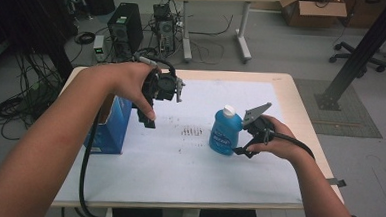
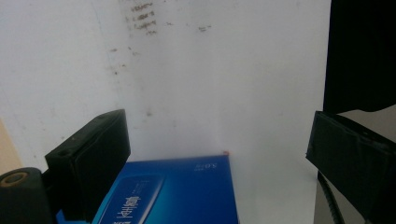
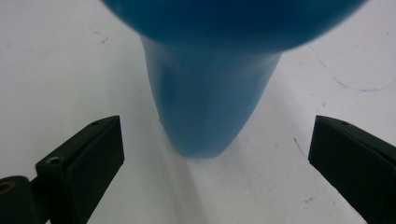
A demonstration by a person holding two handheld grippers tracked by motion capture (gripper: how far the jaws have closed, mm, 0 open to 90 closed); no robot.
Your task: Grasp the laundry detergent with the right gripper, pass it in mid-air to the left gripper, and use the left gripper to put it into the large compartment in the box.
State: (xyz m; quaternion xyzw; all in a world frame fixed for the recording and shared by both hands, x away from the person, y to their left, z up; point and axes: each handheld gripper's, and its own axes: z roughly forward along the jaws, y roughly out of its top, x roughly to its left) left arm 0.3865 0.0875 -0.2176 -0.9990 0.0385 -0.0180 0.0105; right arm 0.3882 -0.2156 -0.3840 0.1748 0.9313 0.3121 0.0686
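High view: the left hand-held gripper (image 1: pixel 166 89) is hanging above the worktop (image 1: pixel 287 88), over the right edge of the blue box (image 1: pixel 111 125), which is standing at the left of the white sheet (image 1: pixel 193 168); the right hand-held gripper (image 1: pixel 243 136) is sitting just beside the blue bottle (image 1: pixel 224 132), which is standing upright with its white cap (image 1: pixel 228 111) at the right of centre; box and bottle are standing well apart, with a patch of dark marks (image 1: pixel 192 132) lying between them.

Left gripper view: the left hand-held gripper (image 2: pixel 219 154) is standing wide open and holding nothing; the blue box (image 2: pixel 177 191) is showing between the jaws at the near edge, with bare sheet beyond it.

Right gripper view: the right hand-held gripper (image 3: pixel 215 154) is also standing wide open and gripping nothing; the blue bottle (image 3: pixel 205 112) is sitting centred between the jaws, close ahead, touching neither pad.

Hazards, as a judgement: the bottle is tall on a narrow base, so one pad arriving first on closing is likely to be pushing it over or sliding it away; a grip landing low on the rounded, smooth body is risking the bottle squirting out or tilting on lift; the left jaws, descending off-centre, are risking a clip on the box edge and toppling it.
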